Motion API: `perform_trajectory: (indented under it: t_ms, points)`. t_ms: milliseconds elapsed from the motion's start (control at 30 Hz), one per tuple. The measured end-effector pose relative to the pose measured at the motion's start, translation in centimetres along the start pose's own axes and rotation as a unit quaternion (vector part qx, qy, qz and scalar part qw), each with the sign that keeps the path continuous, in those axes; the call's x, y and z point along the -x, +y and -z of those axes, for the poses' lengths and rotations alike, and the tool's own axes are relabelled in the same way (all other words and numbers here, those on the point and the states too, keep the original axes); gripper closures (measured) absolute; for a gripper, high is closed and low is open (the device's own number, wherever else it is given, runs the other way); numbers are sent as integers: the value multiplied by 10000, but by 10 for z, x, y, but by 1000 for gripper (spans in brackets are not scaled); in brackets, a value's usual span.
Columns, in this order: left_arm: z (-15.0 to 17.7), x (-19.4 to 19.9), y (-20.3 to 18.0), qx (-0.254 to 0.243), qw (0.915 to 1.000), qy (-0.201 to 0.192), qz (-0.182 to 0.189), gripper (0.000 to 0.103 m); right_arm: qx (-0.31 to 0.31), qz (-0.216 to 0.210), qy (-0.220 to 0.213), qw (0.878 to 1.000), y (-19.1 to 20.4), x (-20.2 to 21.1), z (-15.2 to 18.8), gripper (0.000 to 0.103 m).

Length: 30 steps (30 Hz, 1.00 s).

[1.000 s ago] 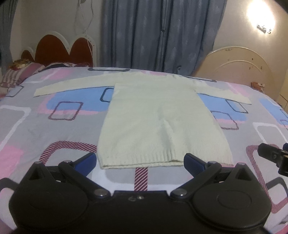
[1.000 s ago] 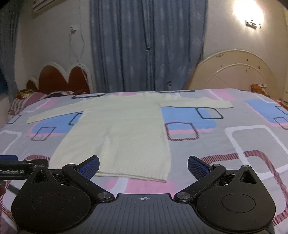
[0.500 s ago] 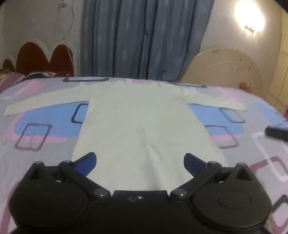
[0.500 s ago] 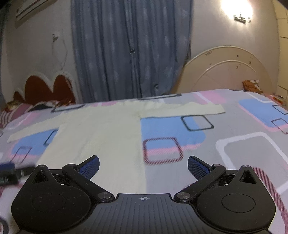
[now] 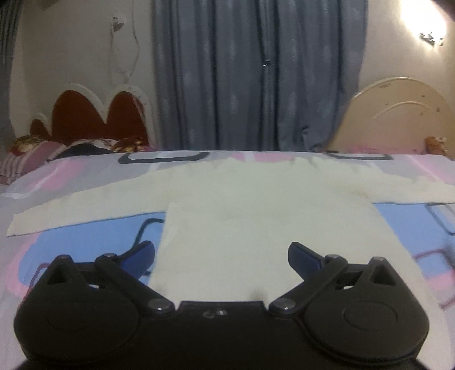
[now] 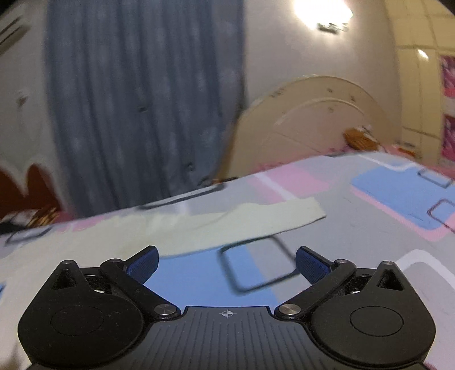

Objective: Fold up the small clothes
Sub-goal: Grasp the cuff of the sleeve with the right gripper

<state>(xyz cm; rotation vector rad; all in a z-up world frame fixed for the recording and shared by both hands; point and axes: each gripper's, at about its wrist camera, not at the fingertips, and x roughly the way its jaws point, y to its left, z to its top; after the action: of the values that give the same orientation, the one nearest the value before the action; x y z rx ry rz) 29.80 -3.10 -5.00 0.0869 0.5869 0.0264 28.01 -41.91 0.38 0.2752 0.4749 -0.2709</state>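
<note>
A cream knitted sweater (image 5: 250,222) lies flat on the patterned bedsheet (image 5: 71,239), sleeves spread to both sides. My left gripper (image 5: 221,256) hovers open over the left part of its body, with only flat cloth showing between the blue fingers. The left sleeve (image 5: 79,207) stretches away to the left. In the right wrist view the right sleeve (image 6: 250,222) lies just beyond my right gripper (image 6: 226,260), whose jaws are closing with nothing between them; only bedsheet (image 6: 369,233) shows there. The picture is blurred and tilted.
A red scalloped headboard (image 5: 96,113) with pillows (image 5: 31,159) stands at the far left. Blue curtains (image 5: 256,74) hang behind the bed. A cream headboard (image 6: 310,119) leans against the wall at the far right, beside a bright wall lamp (image 6: 324,11).
Both grippers moved forward over the bed toward the sweater's shoulders. The right one swung right to the sleeve and rolled, tilting its view. The sweater's hem dropped out of sight.
</note>
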Motion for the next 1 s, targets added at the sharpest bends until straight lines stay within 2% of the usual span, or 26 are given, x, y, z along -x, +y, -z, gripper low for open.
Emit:
perform_trajectory:
  t_ms: [33,167,200,300,400,533,667,700,733,767,833,900,933,1000]
  points:
    - [-1,-8,0,-37,10000,56,-56,3,-51,102,59,9999,-9,-16,-4,49]
    - [-5,-35,3,5,9996,278,111,12,-447,257,175,9985,-47,-79,-16,49]
    - [-5,-40,2,8,9995,310,58,13,-504,301,215,9980,-55,-91,-18,49]
    - [-8,-54,3,76,9995,282,-146,14,-844,351,347,9952,-83,-127,-19,63]
    - [-9,-68,-1,122,9991,351,-225,14,-1302,406,339,9901,-109,-149,-18,65]
    - [-7,-84,-14,15,9985,498,-211,12,-1822,484,290,9816,-141,-167,-19,66]
    - [-5,-96,-29,-88,9983,570,-107,10,-2109,322,247,9767,-160,-177,-19,69]
    - [-5,-98,-32,-98,9982,584,-84,10,-2113,292,247,9767,-162,-179,-21,74]
    - [-6,-101,-34,-96,9982,597,-56,10,-2096,259,263,9771,-163,-181,-21,91]
    - [-6,-103,-36,-85,9981,606,-28,10,-2066,156,306,9778,-165,-183,-22,102]
    - [-9,-107,-37,-67,9982,604,4,10,-1869,137,254,9820,-164,-176,-27,102]
    - [-11,-110,-38,-99,9983,583,20,8,-1656,63,-207,9860,-165,-156,-34,102]
    - [-11,-112,-38,-114,9981,604,32,8,-1420,283,-71,9894,-164,-159,-33,102]
    - [-12,-114,-37,-99,9976,671,128,8,-1558,386,476,9859,-176,-173,-25,102]
